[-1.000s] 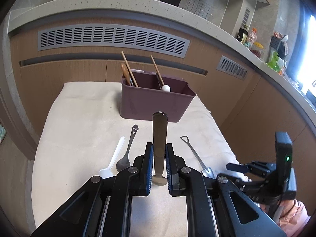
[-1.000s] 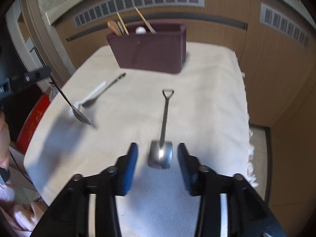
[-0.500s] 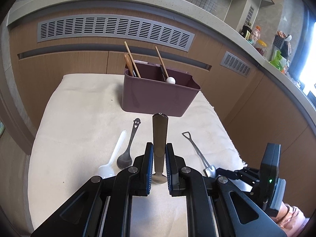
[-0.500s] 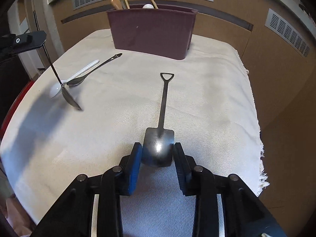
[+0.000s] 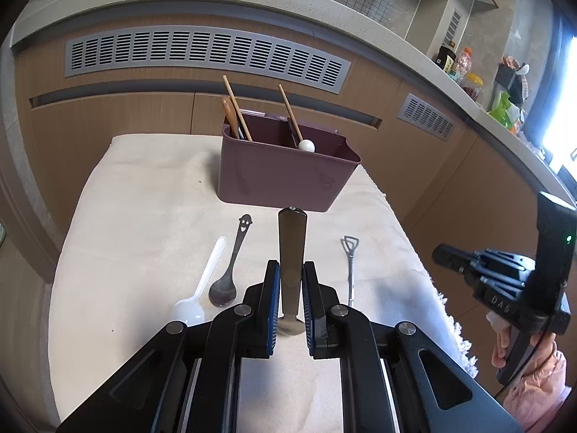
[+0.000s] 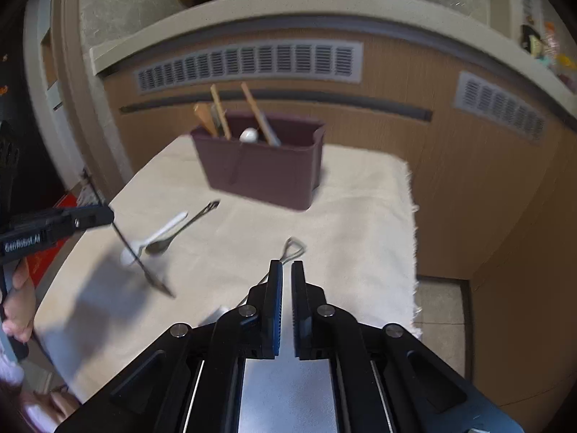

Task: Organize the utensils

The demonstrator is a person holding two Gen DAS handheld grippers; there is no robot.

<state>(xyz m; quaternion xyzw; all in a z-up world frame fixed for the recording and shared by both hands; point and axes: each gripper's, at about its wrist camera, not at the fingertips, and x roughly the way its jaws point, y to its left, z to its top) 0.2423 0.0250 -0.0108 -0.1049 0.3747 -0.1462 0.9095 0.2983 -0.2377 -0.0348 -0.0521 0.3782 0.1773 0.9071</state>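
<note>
Left gripper: blue-padded jaws closed on a flat dull-metal utensil handle, which stands up at frame centre in the left wrist view.

Right gripper: jaws nearly together. No thing visible between the pads. The small steel shovel-shaped spoon lies just left of them, partly hidden; cannot tell whether it is held. View is blurred.

Maroon plastic utensil caddy: upper centre, on the cream cloth-covered table; it holds wooden chopsticks and a white-tipped stick.

On the cloth, lower left of the caddy: white plastic spoon beside a dark metal spoon with smiley-face handle, bowls toward the camera.
</note>
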